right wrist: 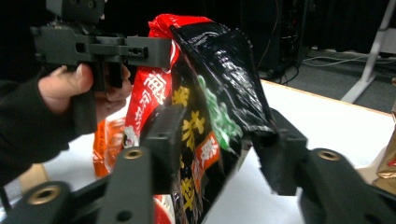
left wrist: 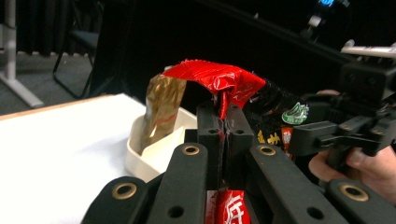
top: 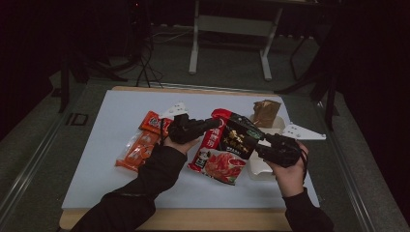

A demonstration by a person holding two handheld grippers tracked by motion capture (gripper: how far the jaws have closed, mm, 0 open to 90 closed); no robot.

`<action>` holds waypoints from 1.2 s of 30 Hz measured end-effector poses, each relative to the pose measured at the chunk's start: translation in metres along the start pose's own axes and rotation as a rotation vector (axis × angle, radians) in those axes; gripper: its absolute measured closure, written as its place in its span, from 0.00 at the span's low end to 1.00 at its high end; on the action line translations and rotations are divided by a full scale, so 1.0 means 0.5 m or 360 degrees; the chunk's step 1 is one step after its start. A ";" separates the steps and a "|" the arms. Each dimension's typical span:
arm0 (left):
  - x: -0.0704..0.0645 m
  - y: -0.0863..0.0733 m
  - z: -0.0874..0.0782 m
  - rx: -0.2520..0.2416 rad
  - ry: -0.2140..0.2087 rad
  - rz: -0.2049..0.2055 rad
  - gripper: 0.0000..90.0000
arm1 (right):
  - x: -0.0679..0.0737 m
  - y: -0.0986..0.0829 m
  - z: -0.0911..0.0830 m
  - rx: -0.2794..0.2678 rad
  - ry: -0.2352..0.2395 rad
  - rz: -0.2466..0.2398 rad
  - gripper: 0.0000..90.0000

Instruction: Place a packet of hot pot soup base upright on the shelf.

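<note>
Orange packets (top: pixel 140 145) lie flat on the white worktop (top: pixel 96 159), at its left, one nearer the far edge and a longer one nearer the person. Just right of them, the left gripper (top: pixel 212 124) reaches rightward from the person's left hand (top: pixel 176 143); in the left gripper view its fingers (left wrist: pixel 208 135) are pressed together on the crumpled red upper edge of the bag (top: pixel 227 145), pinching the film between them. The bag, red and black with a printed food picture, is held tilted above the middle of the worktop, its lower end close to or resting on the surface; which of the two cannot be told. The right gripper (top: pixel 258 146), in the right hand (top: pixel 290 176), meets the bag's right side; in the right gripper view its fingers (right wrist: pixel 163 140) stand apart with the black edge of the bag between them, the left one against the film and the right one at the fold. A white tray (top: pixel 280 126) sits behind the bag, with a gold pouch (top: pixel 266 112) standing upright in it.
</note>
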State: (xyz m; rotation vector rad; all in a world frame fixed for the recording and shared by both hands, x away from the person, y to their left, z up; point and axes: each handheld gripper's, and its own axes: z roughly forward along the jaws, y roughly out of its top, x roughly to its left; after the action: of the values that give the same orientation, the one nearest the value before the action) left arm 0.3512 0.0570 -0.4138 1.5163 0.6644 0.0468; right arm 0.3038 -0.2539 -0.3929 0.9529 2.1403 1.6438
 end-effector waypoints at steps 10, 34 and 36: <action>0.007 -0.012 0.002 -0.0029 -0.0054 -0.0062 0.98 | 0.007 0.018 0.002 -0.0017 0.0040 0.0043 0.80; 0.012 -0.002 -0.030 0.0039 -0.0073 0.0095 0.59 | 0.013 0.069 -0.007 0.0052 0.0048 -0.0169 0.85; 0.010 0.000 -0.035 0.0053 -0.0069 0.0103 0.53 | 0.008 0.075 -0.010 0.0046 0.0065 -0.0173 0.85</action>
State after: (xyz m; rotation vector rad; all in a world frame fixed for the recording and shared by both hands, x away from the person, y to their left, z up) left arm 0.3476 0.0749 -0.4141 1.5666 0.5840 0.0525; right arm 0.3104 -0.2500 -0.3557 0.8026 2.2069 1.5978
